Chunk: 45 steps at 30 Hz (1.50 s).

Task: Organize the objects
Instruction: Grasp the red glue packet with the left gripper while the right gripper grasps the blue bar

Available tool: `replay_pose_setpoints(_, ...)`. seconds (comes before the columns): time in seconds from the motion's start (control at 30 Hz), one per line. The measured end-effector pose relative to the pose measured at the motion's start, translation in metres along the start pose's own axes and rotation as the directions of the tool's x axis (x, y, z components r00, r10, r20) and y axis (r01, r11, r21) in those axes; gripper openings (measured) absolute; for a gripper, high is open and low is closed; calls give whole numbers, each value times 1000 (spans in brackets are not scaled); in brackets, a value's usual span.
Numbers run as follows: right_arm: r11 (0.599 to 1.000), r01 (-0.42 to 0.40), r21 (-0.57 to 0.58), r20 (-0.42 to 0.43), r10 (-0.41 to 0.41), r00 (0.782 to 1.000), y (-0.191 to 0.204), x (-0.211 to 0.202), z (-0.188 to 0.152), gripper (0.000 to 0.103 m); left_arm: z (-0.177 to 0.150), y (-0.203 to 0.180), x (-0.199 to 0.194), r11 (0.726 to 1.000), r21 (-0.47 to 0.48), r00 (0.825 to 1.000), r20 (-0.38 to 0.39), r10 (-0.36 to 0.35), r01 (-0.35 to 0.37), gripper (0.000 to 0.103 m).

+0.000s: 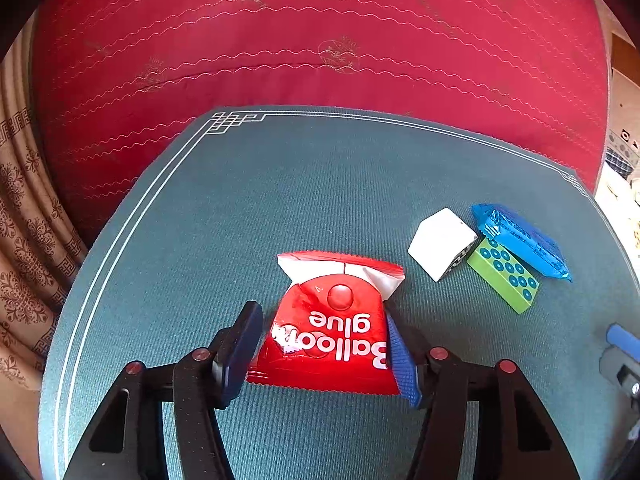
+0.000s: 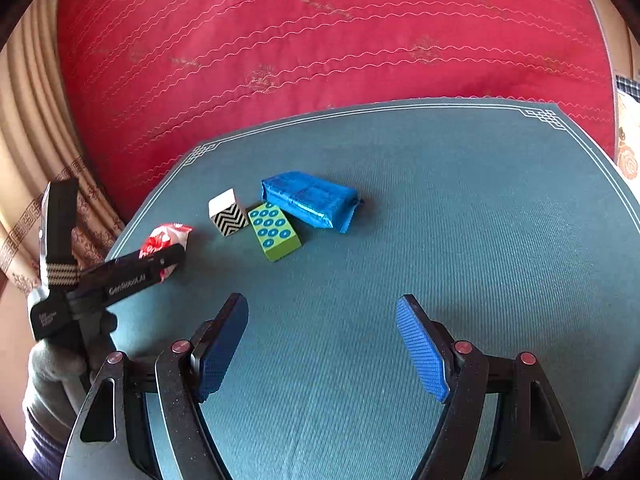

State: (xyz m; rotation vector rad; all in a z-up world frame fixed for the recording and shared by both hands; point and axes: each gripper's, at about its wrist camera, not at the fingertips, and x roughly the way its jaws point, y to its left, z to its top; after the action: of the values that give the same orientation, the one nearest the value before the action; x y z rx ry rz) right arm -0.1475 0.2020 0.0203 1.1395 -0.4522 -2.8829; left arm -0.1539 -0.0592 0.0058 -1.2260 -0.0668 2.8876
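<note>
Your left gripper straddles the red foil sachet lying flat on the teal woven mat. The right pad touches the sachet's edge; the left pad stands just clear of it, so the jaws are spread and not clamped. The sachet's long axis runs away from you along the fingers, with its white crimped end pointing toward the red quilted cushion. Its white lettering reads "Balloon glue", upside down from your wrist camera.

To the right of the sachet lie three items close together: a white block with a black zigzag side, a green block with blue ring markings just beside it, and a blue foil packet touching the green block's far side.

Your right gripper is wide open above bare mat, nearer to you than those three items. The left gripper body in the right wrist view carries the marking "GenRobot.AI".
</note>
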Motion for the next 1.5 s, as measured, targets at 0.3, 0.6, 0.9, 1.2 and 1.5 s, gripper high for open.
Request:
replay_pose_setpoints(0.3,998,-68,11,13,68,998,-7,38,67,78,0,-2,-5,1000,5,999,34,2,-2,63)
replay_pose_setpoints(0.6,984,-167,-56,-87,162,983,4,92,97,78,-2,-2,-6,1000,-2,999,34,0,0,63)
replay_pose_setpoints(0.9,974,-152,-167,-175,122,977,11,110,82,60,-1,0,-4,1000,-1,1000,28,-6,6,63)
replay_pose_setpoints(1.2,987,-8,-161,-128,-13,992,5,98,73,44,-2,1,-5,1000,-1,999,31,-9,9,63)
replay_pose_setpoints(1.5,981,119,-153,-75,-132,988,-3,68,47,44,-2,-1,-5,1000,-1,999,33,-10,10,63)
